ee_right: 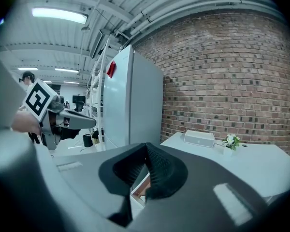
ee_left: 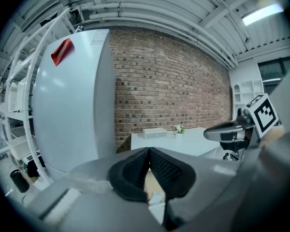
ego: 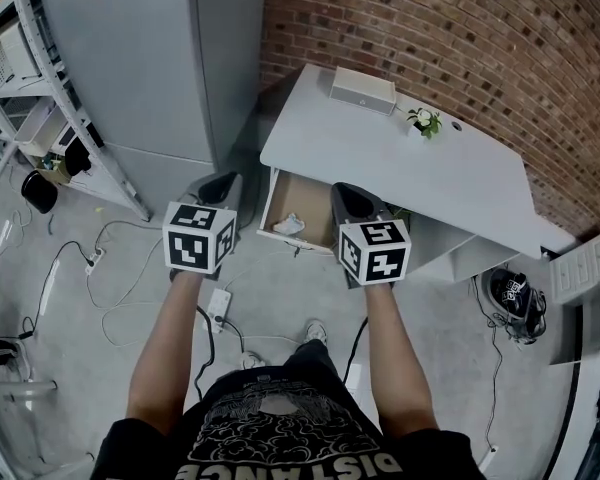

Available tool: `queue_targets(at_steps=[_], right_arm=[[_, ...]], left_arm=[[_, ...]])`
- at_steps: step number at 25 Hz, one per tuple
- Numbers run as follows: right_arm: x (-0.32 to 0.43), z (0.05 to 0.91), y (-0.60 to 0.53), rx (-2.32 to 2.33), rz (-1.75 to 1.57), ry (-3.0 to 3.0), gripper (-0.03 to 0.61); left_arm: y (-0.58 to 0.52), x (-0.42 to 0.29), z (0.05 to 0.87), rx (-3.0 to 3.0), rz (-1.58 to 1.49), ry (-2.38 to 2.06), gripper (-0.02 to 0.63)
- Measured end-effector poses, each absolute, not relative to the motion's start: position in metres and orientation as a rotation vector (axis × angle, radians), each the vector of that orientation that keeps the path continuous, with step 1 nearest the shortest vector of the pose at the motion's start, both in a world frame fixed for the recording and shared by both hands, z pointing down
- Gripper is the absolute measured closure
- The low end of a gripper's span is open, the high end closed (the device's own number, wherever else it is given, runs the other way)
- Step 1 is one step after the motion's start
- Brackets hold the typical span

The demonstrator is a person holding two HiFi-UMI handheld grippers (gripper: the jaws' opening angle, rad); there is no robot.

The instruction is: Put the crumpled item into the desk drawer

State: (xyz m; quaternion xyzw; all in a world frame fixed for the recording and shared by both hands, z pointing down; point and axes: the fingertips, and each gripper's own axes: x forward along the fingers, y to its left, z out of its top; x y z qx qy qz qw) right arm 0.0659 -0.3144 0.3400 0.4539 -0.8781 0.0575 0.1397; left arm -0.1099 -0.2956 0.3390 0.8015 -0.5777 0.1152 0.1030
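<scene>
The white desk [ego: 400,173] has its wooden drawer [ego: 310,200] pulled out. A crumpled white item [ego: 288,225] lies inside it, at the drawer's front left. Both grippers hover in front of the desk with nothing in them. My left gripper [ego: 220,184] is shut, left of the drawer. My right gripper [ego: 348,194] is shut, over the drawer's right side. In the left gripper view the pads [ee_left: 149,152] meet, and the crumpled item [ee_left: 156,197] shows below them. In the right gripper view the jaws [ee_right: 146,147] are closed, with a corner of the drawer [ee_right: 141,185] beneath.
A tall grey cabinet [ego: 150,58] stands left of the desk. A white box [ego: 362,90] and a small plant [ego: 424,120] sit on the desktop. Cables and a power strip [ego: 218,306] lie on the floor. Metal shelves [ego: 25,88] stand far left, and a dark bag [ego: 515,298] lies on the floor at right.
</scene>
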Motion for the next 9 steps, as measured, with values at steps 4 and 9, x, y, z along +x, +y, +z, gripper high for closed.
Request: queue_targets(at_steps=[4, 9], right_arm=[[0.067, 0.3406, -0.3135, 1.307, 0.167, -2.539, 0.577], [0.0688, 0.3429, -0.3151, 1.313, 0.173, -2.537, 0.577]], left_arm=[[-0.2945, -0.1086, 0.3392, 2.362, 0.339, -1.706, 0.611], [-0.2956, -0.107, 0.3425, 2.363, 0.354, -1.701, 0.611]])
